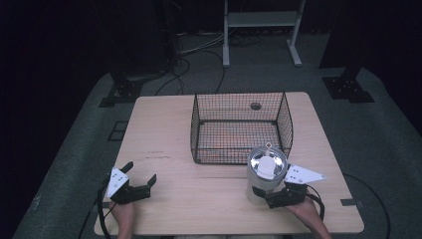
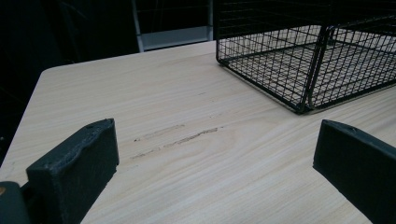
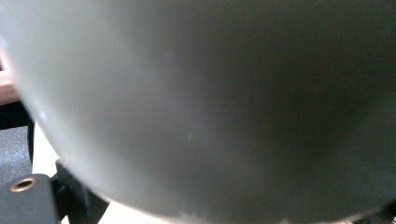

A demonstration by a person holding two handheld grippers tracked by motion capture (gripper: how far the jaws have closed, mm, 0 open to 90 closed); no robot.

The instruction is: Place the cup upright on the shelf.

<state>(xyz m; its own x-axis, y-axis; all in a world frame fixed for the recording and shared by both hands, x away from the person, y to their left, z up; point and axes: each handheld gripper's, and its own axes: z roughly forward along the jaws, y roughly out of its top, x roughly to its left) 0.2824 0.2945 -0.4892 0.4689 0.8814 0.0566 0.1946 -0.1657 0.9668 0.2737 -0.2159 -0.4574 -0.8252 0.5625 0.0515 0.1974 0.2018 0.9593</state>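
The white can (image 1: 265, 175) with the shiny pull-tab lid stands upright near the front right of the tabletop (image 1: 164, 129), just in front of the wire basket (image 1: 241, 127). In the right gripper view its pale round side (image 3: 210, 107) is pressed up very close. The right tool (image 1: 270, 195) pinches the can low on its side, one jaw on each side of the wall, and the hand (image 1: 307, 211) holds on from behind.

The basket is open at the top and has nothing in it that I can see. It looks like the can is meant to go in there. To do this well, keep the squeeze firm so the smooth can does not slip. Lift it straight up and keep it upright. Bring it high enough to pass over the near wire wall without bumping it. Then lower it slowly onto the basket floor, and let go when it stands by itself.

The left tool (image 1: 137, 186) is spread wide and holds nothing. It sits low over the front left of the tabletop, well apart from the can.
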